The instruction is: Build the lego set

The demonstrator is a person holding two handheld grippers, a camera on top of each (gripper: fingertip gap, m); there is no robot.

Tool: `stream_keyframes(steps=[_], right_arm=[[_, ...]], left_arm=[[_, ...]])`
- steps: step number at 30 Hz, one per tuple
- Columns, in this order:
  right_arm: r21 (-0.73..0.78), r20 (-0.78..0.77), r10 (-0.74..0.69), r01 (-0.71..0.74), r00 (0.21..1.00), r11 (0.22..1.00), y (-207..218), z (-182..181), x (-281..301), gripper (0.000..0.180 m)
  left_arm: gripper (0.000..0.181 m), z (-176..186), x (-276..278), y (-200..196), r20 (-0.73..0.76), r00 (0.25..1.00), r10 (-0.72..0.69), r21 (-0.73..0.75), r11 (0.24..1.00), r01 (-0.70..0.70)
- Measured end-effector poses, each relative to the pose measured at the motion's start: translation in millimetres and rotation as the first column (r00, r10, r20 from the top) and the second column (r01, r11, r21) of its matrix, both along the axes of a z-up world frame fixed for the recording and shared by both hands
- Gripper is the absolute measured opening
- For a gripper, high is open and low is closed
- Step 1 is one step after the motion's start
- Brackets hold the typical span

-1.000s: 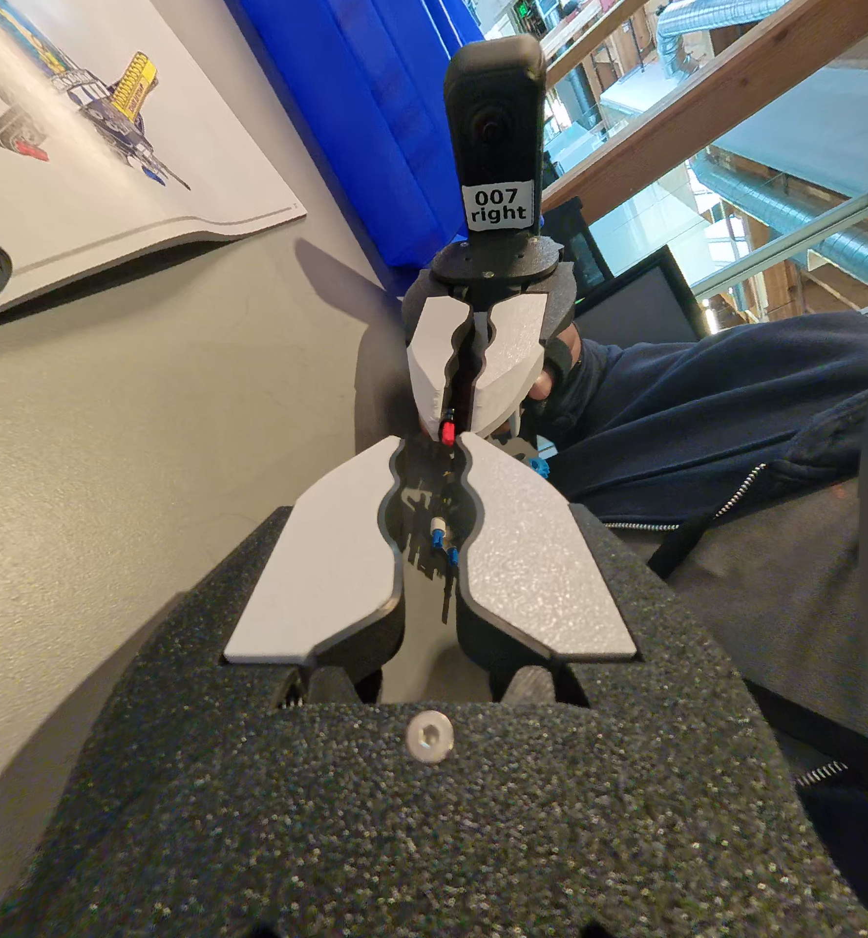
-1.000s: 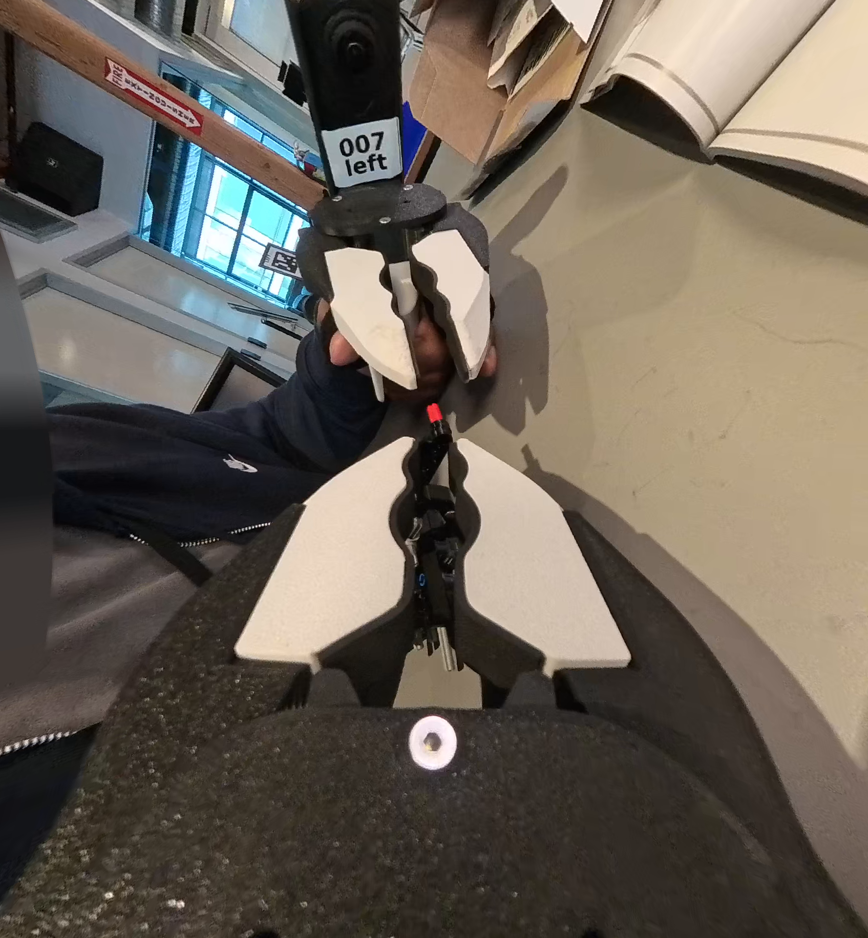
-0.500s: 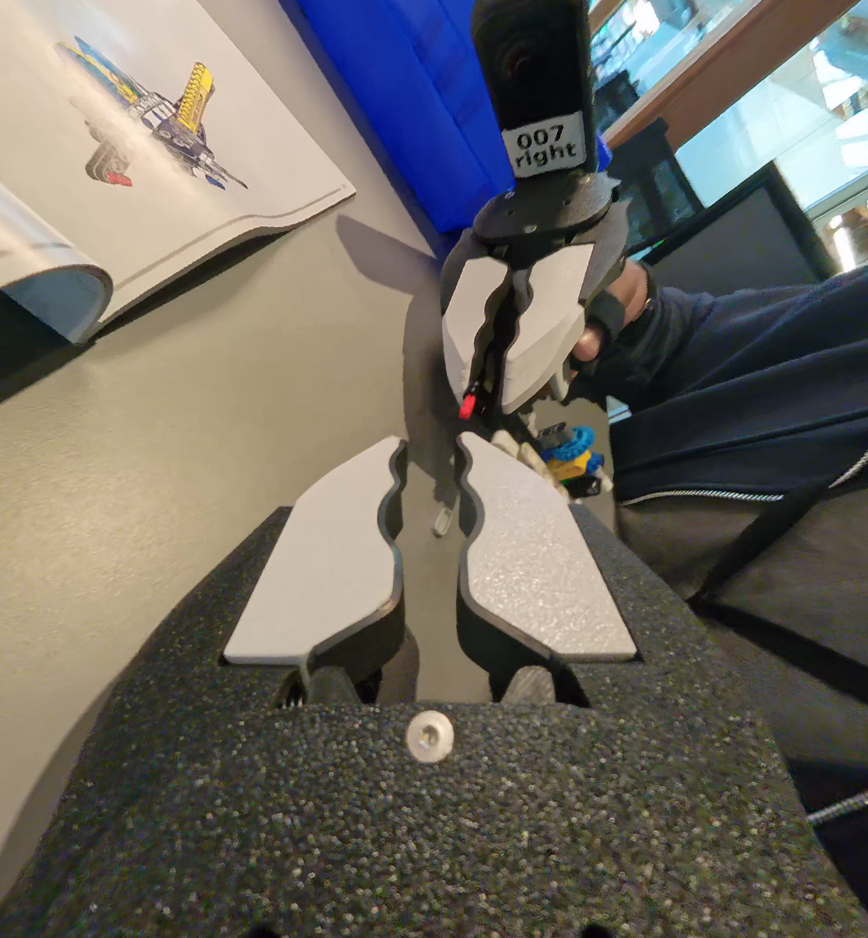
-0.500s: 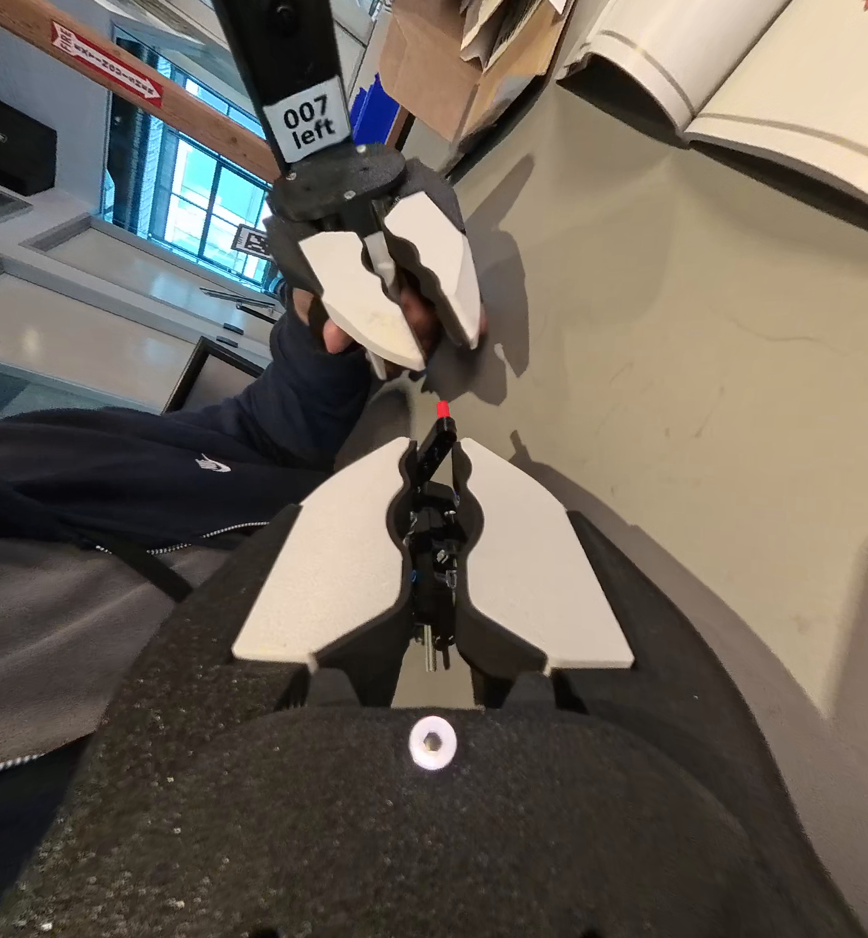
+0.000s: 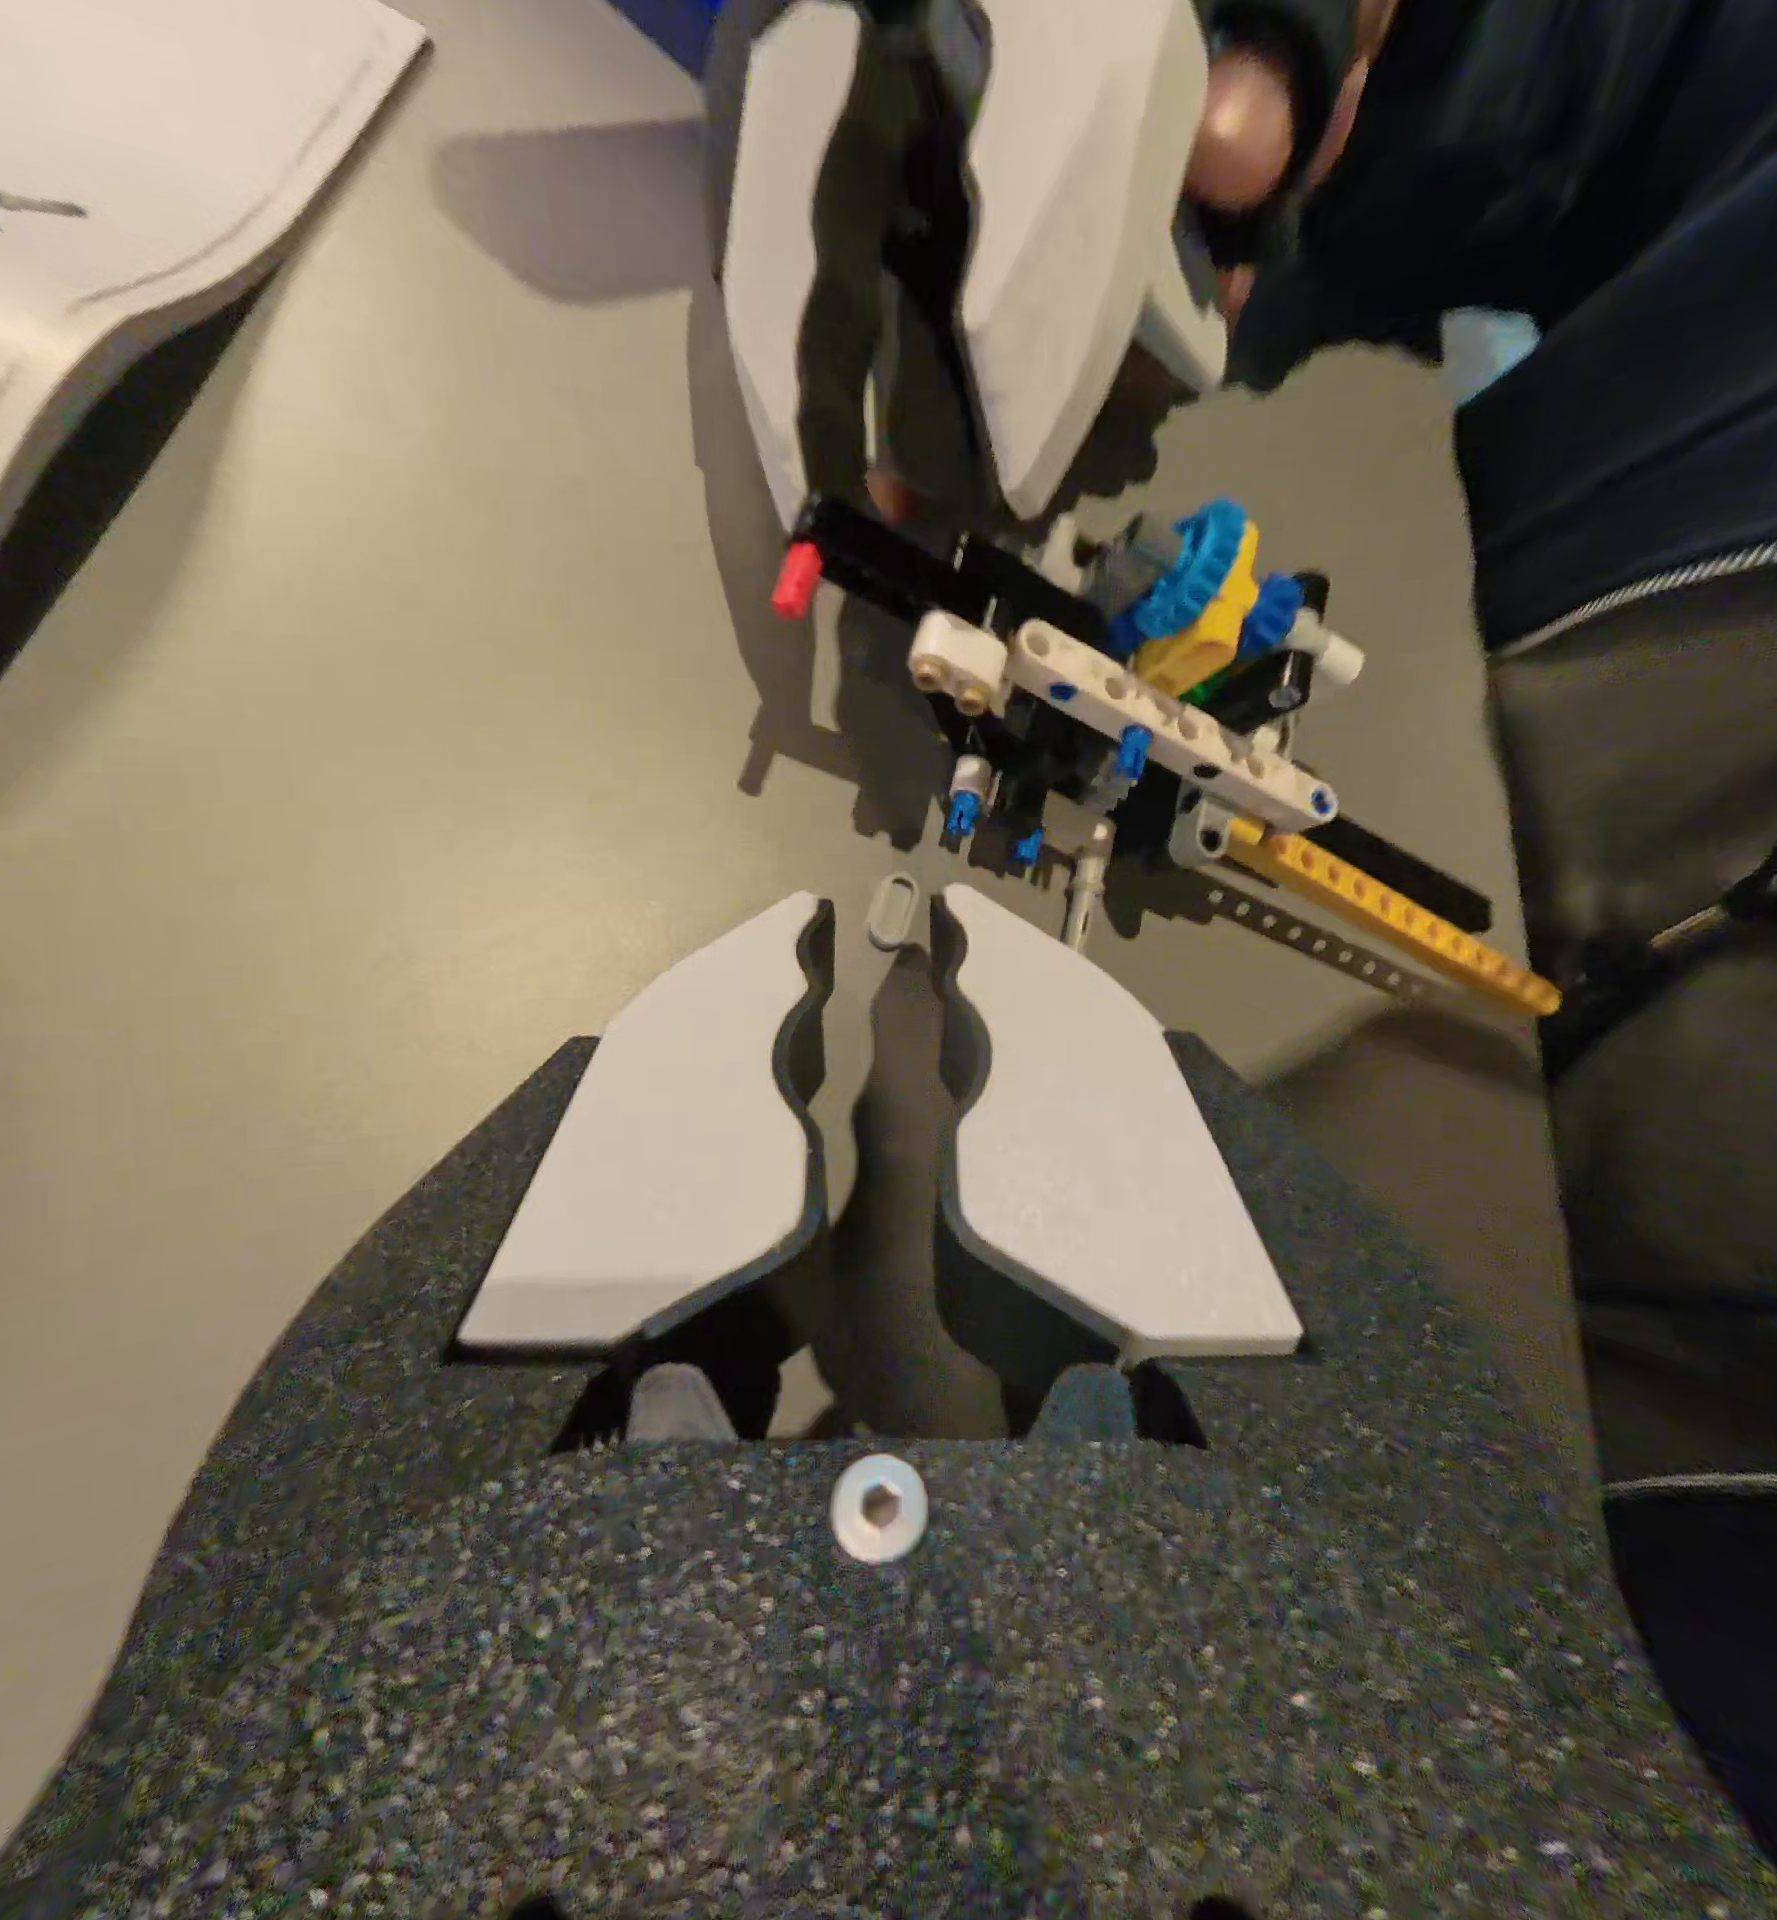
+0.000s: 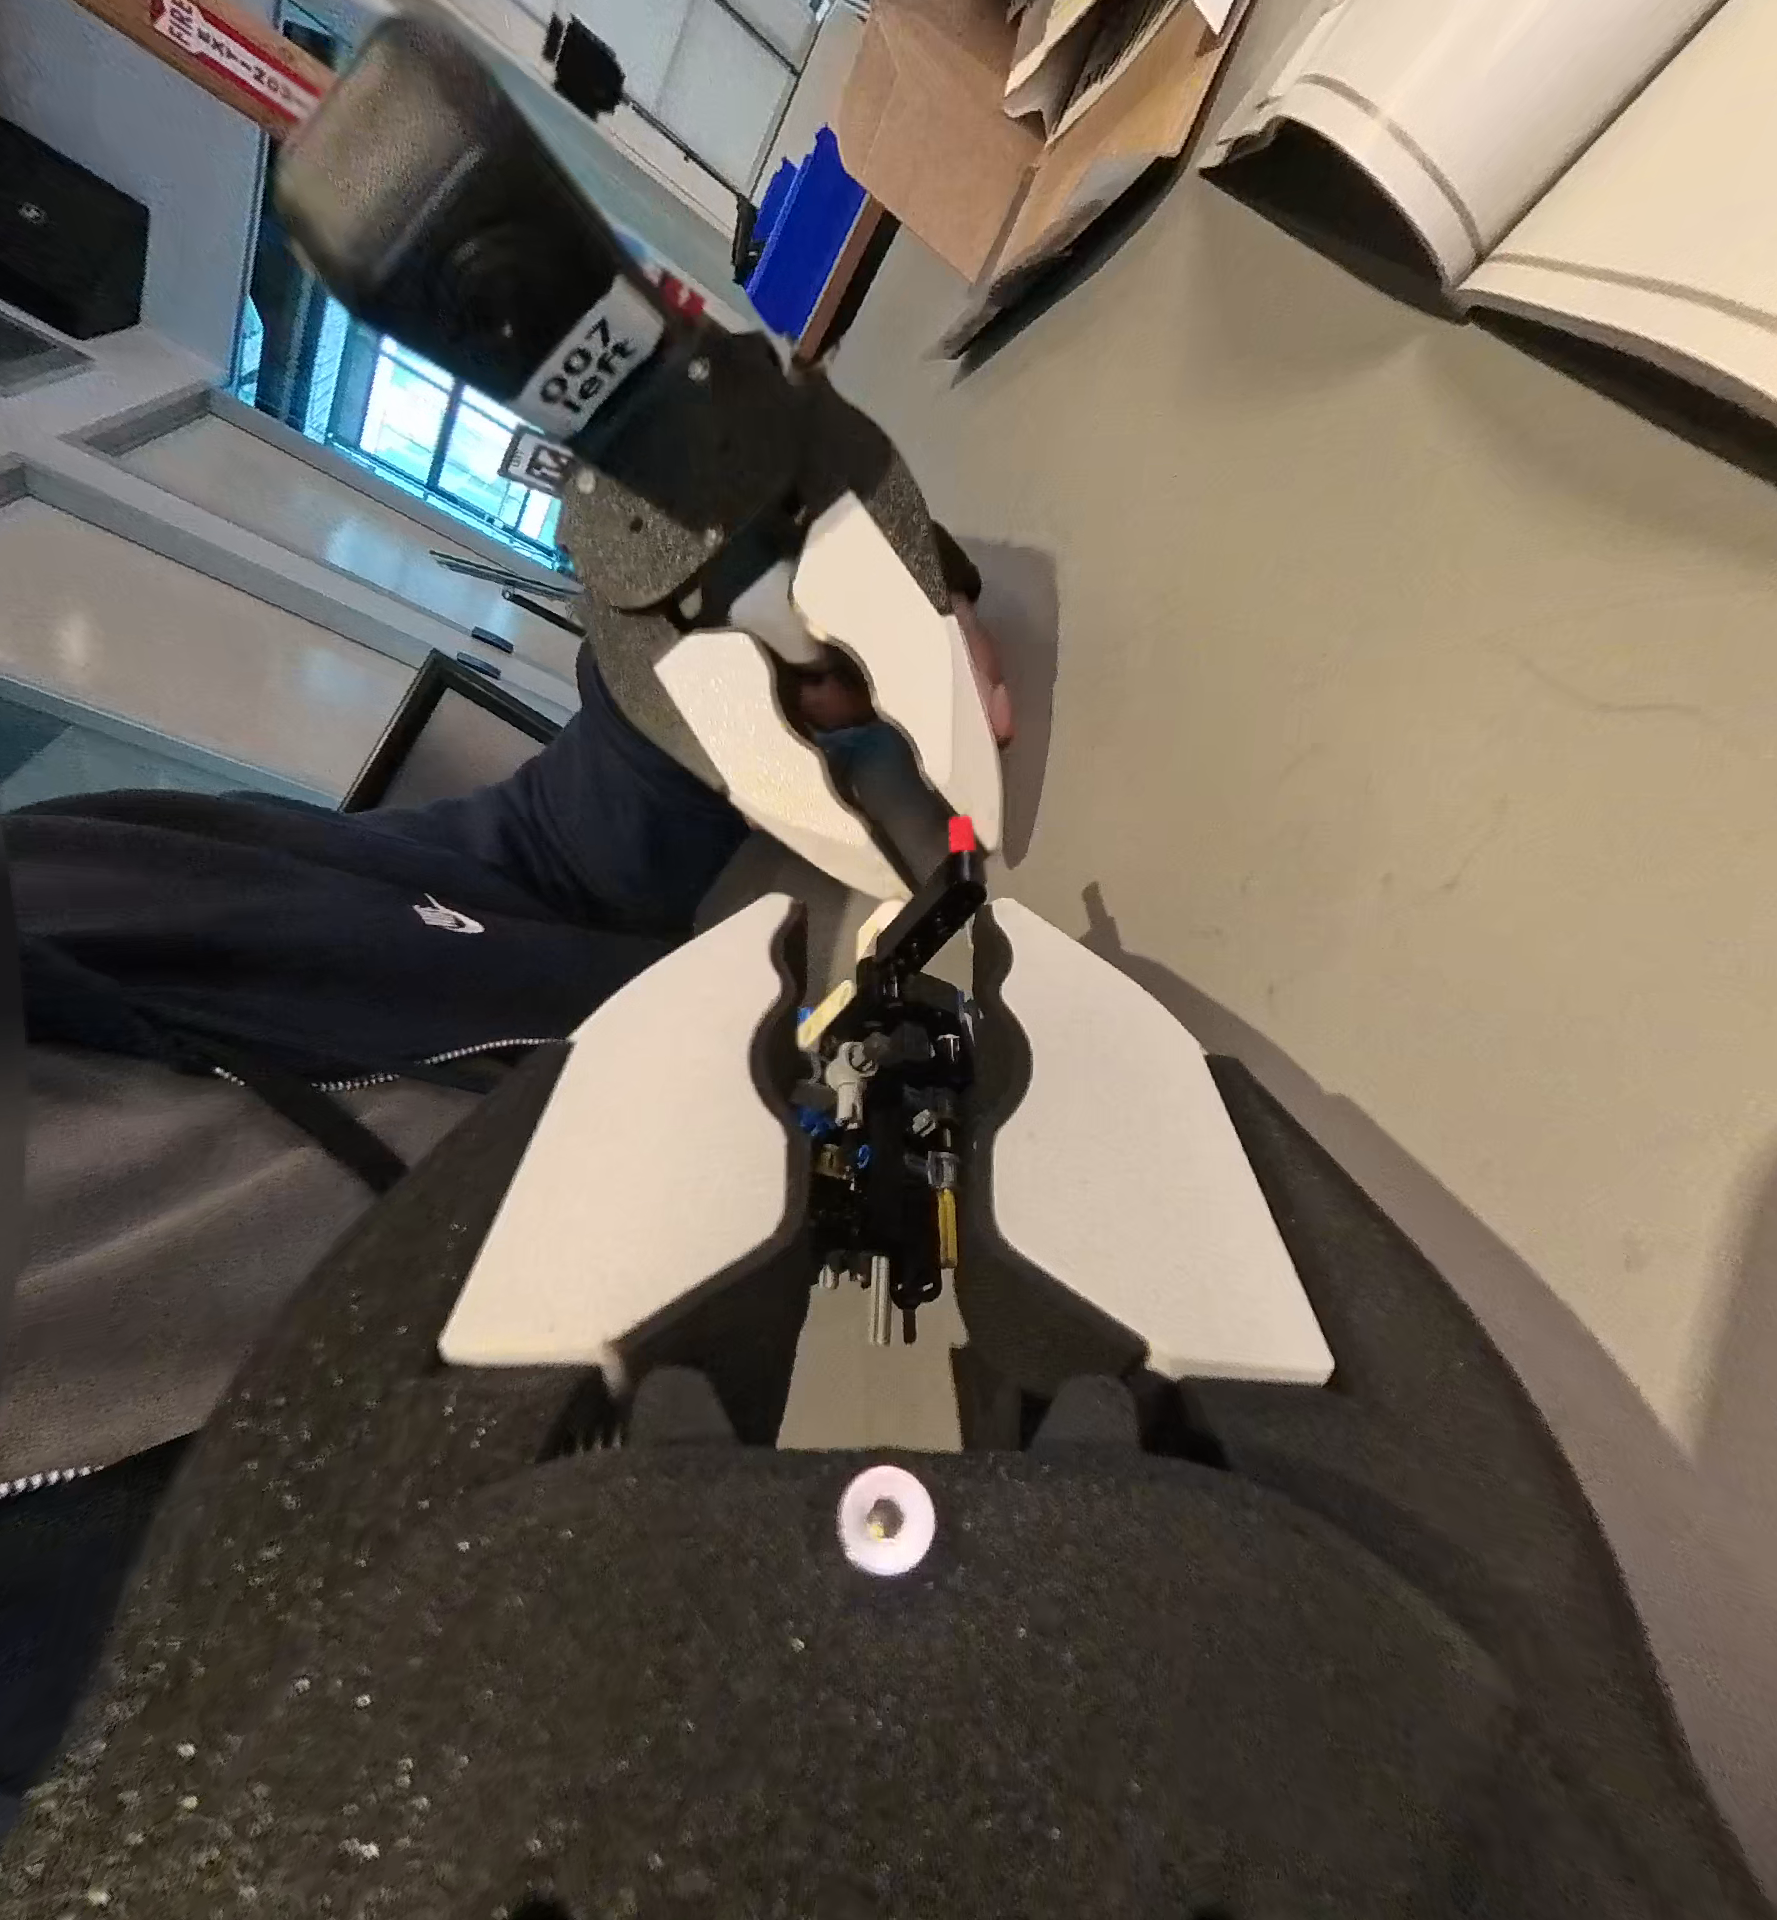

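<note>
The lego assembly (image 5: pixel 1123 707), black and white beams with blue gears, a yellow beam and a red pin, lies on the grey table (image 5: pixel 396 727). My right gripper (image 5: pixel 915 509) hangs over its black beam near the red end. In the right wrist view the assembly (image 6: pixel 894 1122) sits between the right gripper's (image 6: pixel 894 914) spread fingers, which look open around it. My left gripper (image 5: pixel 879 904) is open and empty. A small grey oval piece (image 5: pixel 894 925) lies on the table just ahead of its tips. The left gripper also shows in the right wrist view (image 6: pixel 951 868), close to the red pin.
An open instruction booklet (image 5: pixel 84 208) lies at the far left and also shows in the right wrist view (image 6: pixel 1590 208). A cardboard box (image 6: pixel 967 156) and a blue bin (image 6: pixel 811 229) stand beyond. A person's dark sleeve (image 5: pixel 1590 312) and lap border the table's right edge.
Both grippers have come down close to the table. The right gripper's fingers have spread and the assembly now rests on the table. The left gripper has tilted toward the red pin.
</note>
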State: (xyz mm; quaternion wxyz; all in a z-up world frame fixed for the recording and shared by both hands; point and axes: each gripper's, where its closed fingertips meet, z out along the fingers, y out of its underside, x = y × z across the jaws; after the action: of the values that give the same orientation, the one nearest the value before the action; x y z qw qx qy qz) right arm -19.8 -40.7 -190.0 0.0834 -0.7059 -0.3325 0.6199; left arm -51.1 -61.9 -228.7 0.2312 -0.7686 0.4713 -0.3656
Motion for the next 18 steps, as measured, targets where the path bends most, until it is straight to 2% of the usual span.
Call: stream_keyframes(steps=[5, 10, 18], right_arm=[[0.025, 0.001, 0.002, -0.002, 1.0, 1.0, 0, 1, 2, 0.034], [0.046, 0.007, -0.003, 0.003, 1.0, 0.999, 1, 0, 5, 0.037], [0.12, 0.002, -0.025, 0.024, 1.0, 0.992, 6, 3, 11, 0.043]], left_arm=[[0.015, -6, 2, -2, -0.076, 0.996, -0.05, 0.137, 0.989, 0.06], [0.013, -11, 2, 0, -0.162, 0.984, -0.078, 0.303, 0.945, 0.125], [0.007, -12, 5, -1, -0.175, 0.98, -0.096, 0.328, 0.933, 0.15]])
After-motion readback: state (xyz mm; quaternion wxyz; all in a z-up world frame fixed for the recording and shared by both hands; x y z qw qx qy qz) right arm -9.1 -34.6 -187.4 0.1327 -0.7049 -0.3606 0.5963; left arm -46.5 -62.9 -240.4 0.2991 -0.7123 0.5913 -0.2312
